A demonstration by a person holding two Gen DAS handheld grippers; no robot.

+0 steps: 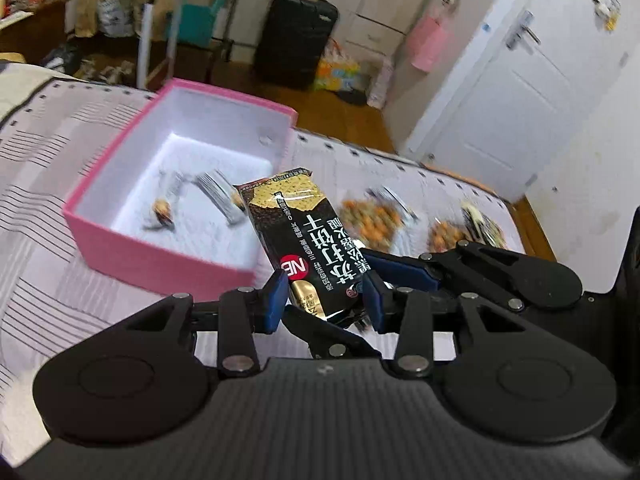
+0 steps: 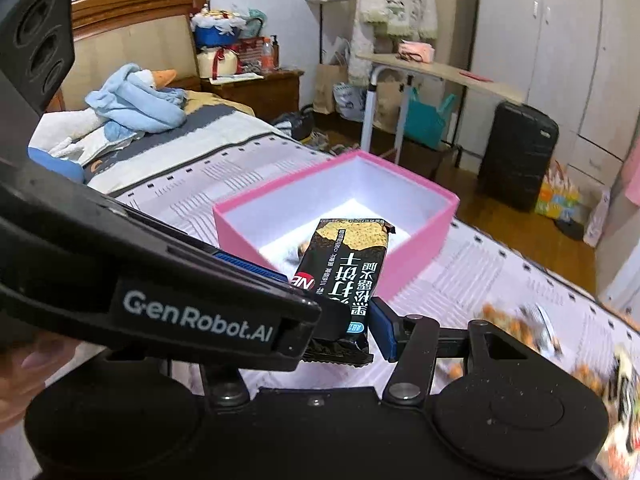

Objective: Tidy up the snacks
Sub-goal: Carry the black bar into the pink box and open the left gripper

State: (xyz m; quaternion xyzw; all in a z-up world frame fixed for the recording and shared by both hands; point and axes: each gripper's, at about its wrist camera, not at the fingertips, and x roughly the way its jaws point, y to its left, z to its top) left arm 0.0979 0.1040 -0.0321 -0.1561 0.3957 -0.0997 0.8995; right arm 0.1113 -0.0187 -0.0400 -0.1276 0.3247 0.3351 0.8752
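Sitting on the striped white-and-grey bedspread (image 1: 48,168), an open rectangular cardboard box, pink outside and white inside (image 1: 120,236), holds two small things on its floor: a clear-wrapped round brown sweet (image 1: 162,210) toward the near left and a silvery striped wrapper (image 1: 218,196) beside it. Both are blurred, so what is in the wrappers cannot be told further.

A black-and-gold foil biscuit packet with white Chinese lettering (image 1: 304,240) is held in the air just in front of the box's near right corner, its far end reaching over the pink rim in the right wrist view (image 2: 344,256). The left gripper (image 1: 326,300) has its blue-padded fingers (image 1: 276,300) on either side of the packet's near end; whether the pads press it or only flank it cannot be told. The right gripper (image 2: 340,320) comes in from the right in the left wrist view, and one blue finger (image 2: 384,328) lies against the packet's edge, while the other is hidden behind the left gripper's black arm marked "GenRobot.AI" (image 2: 200,316), so its grip cannot be told either.

To the right of the box, well apart from it, several loose snack packs with orange-brown contents (image 1: 372,220) lie on the bedspread, with a black-and-white packet (image 1: 480,220) just beyond them.
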